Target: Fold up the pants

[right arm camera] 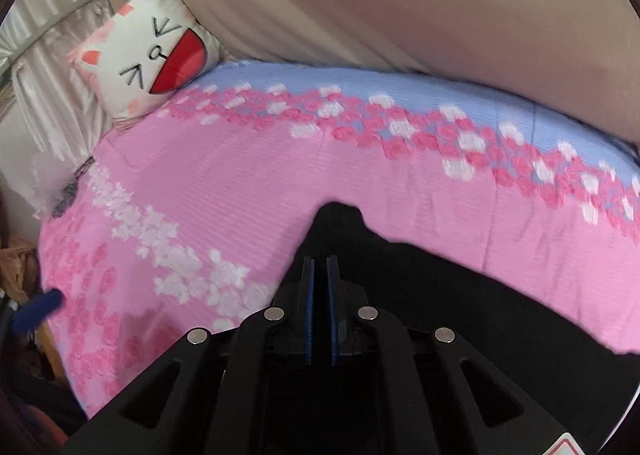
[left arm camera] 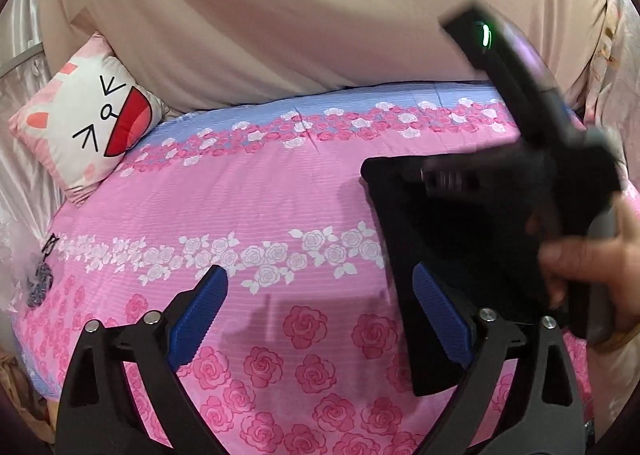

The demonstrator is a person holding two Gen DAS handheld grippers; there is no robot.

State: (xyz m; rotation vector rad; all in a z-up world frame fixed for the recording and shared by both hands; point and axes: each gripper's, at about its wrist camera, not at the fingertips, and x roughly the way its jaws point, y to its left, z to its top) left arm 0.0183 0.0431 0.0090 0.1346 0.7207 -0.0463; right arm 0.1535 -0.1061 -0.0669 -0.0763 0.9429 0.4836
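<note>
The black pants [left arm camera: 448, 255] lie folded into a flat oblong on the pink rose bedsheet [left arm camera: 260, 195], at the right of the left wrist view. My left gripper [left arm camera: 318, 271] is open wide over the sheet with nothing between its blue pads; its right pad [left arm camera: 436, 307] overlaps the pants' left edge. A hand [left arm camera: 580, 259] carries the right gripper [left arm camera: 436, 177], blurred, over the pants' far corner. In the right wrist view the right gripper [right arm camera: 320, 259] is shut above the pants [right arm camera: 460, 295], whose corner peaks just beyond its tips. I see no cloth pinched between the pads.
A white cat-face pillow [left arm camera: 88, 123] leans at the bed's far left corner. A beige curtain [left arm camera: 300, 15] hangs behind the bed. A small dark trinket [left arm camera: 40, 279] lies at the sheet's left edge, where the bed drops off. A blue pad [right arm camera: 40, 307] of the left gripper shows at the left.
</note>
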